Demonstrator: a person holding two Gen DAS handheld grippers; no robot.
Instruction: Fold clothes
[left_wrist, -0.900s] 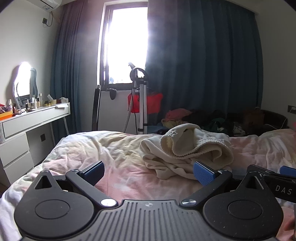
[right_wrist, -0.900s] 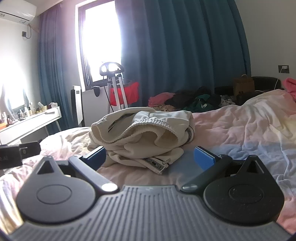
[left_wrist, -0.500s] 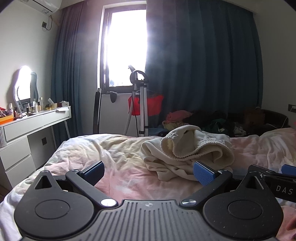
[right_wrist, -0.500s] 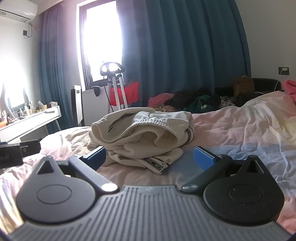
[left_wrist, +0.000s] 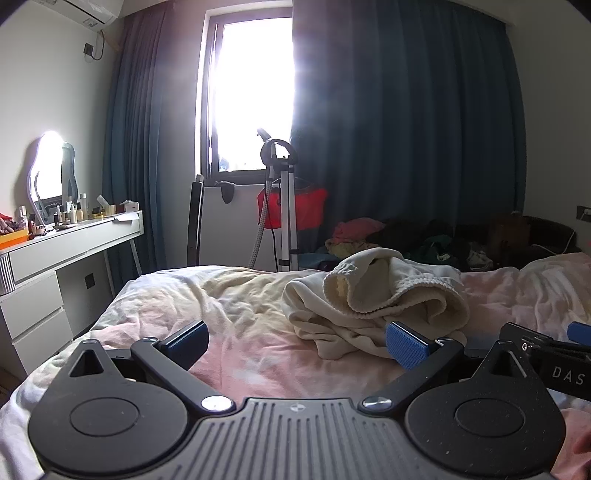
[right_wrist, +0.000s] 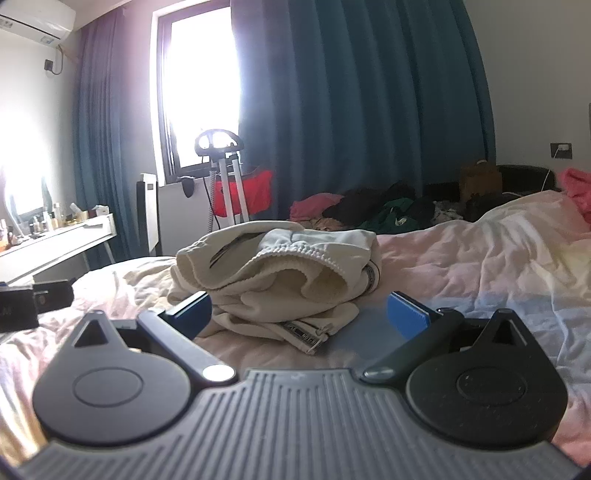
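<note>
A crumpled cream garment (left_wrist: 373, 295) (right_wrist: 280, 273) with a ribbed hem and a zip lies in a heap on the bed (left_wrist: 207, 295) (right_wrist: 480, 258), which is covered with a pink and yellow sheet. My left gripper (left_wrist: 297, 341) is open, low over the sheet, with the heap ahead and to its right. My right gripper (right_wrist: 299, 315) is open too, facing the heap straight on, and the garment's near edge sits just beyond its blue pads (right_wrist: 406, 315). Neither gripper holds anything. The right gripper's body shows at the right edge of the left wrist view.
A white dressing table (left_wrist: 70, 240) with bottles and a lit mirror stands at the left. A garment steamer stand (left_wrist: 282, 206) is by the window, with dark blue curtains (left_wrist: 406, 129) behind. A pile of clothes (right_wrist: 369, 210) lies beyond the bed.
The left view has tilted up a little, so the bed sits slightly lower in the frame. The right gripper and the garment have stayed put.
</note>
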